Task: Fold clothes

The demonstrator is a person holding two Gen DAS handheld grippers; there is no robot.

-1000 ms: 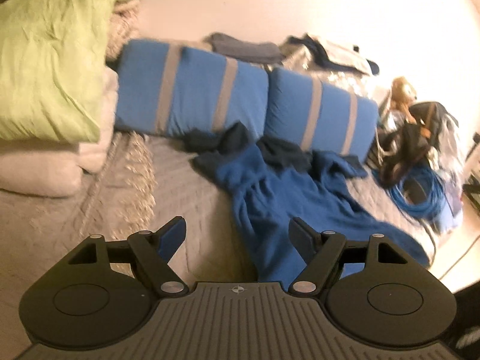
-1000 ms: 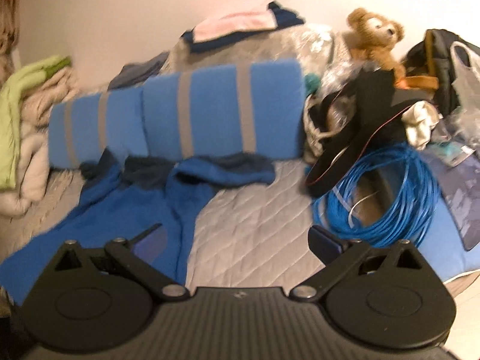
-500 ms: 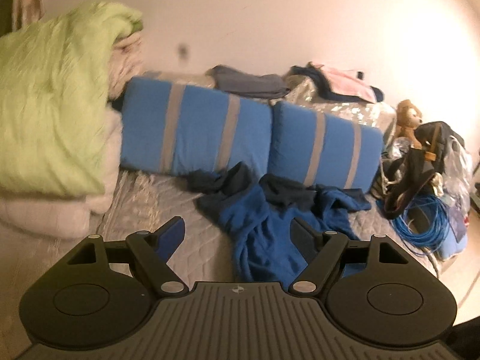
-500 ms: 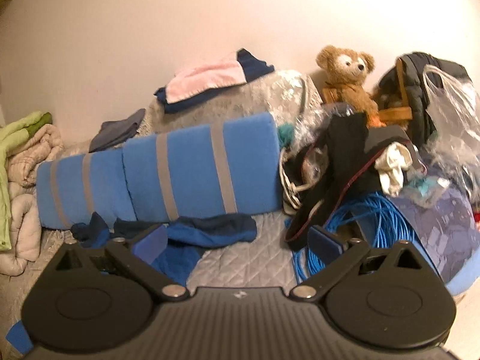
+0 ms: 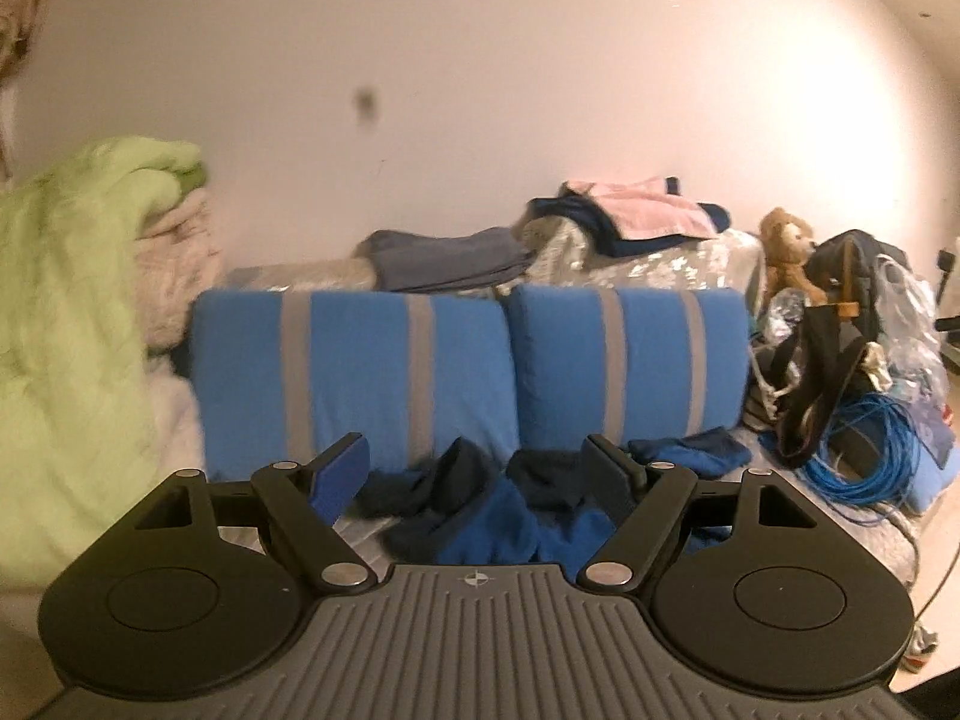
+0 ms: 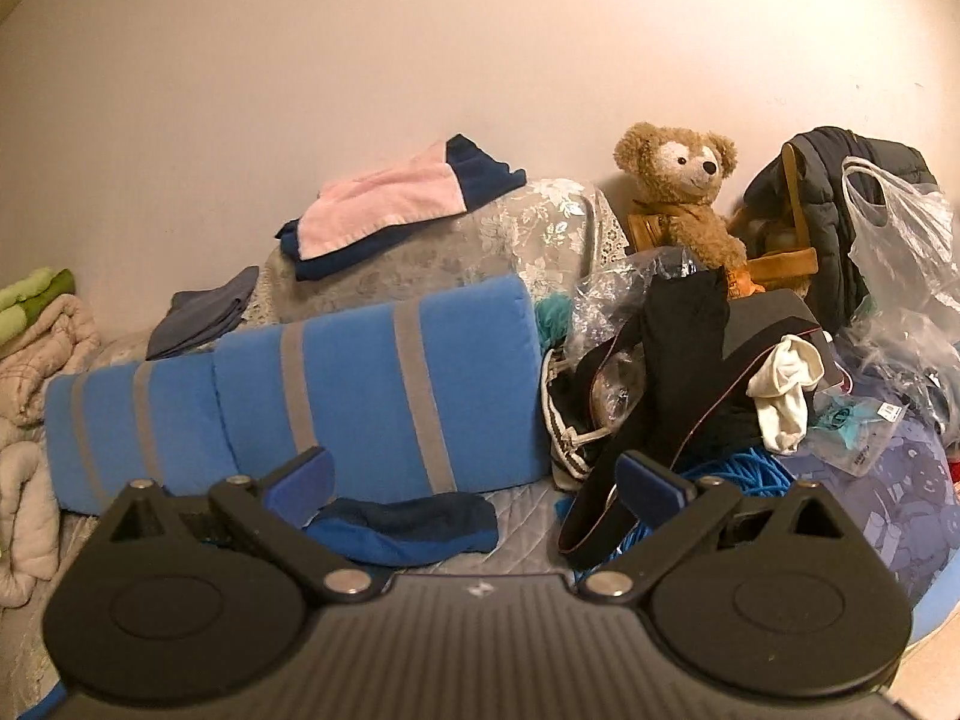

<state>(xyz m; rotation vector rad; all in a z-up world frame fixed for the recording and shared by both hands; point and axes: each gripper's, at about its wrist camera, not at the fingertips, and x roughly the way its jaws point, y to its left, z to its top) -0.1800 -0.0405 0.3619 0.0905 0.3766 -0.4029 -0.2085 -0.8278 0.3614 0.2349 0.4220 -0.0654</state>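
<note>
Both hand-held grippers have risen and tipped upward since the earlier frames, so the blue garment, which filled the middle of each view then, now lies low in the pictures and the wall takes most of the space. The left hand-held gripper [image 5: 474, 474] has its jaws apart with nothing between the pads. The right hand-held gripper [image 6: 477, 483] also stands with jaws apart and holds nothing.

The blue fleece garment [image 5: 480, 516] lies crumpled on the quilted bed [image 6: 528, 510], just in front of the two blue cushions with grey stripes [image 5: 468, 372]. From the right wrist only one dark-cuffed sleeve [image 6: 408, 525] of it shows, beside the coil of blue cable [image 6: 738, 474].

I judge that the folding is not begun: the garment is still unspread and no hand touches it. The step in hand seems to be an approach or a repositioning. The next move calls for bringing both grippers down again to the cloth, finding two matching edges such as shoulders or hem, and pulling it flat before any fold.

A teddy bear [image 6: 684, 192], a clear plastic bag [image 6: 900, 234] and a pink towel [image 6: 384, 198] sit behind. A small packet [image 6: 858, 426] carries a label, but the writing is too small to read.
</note>
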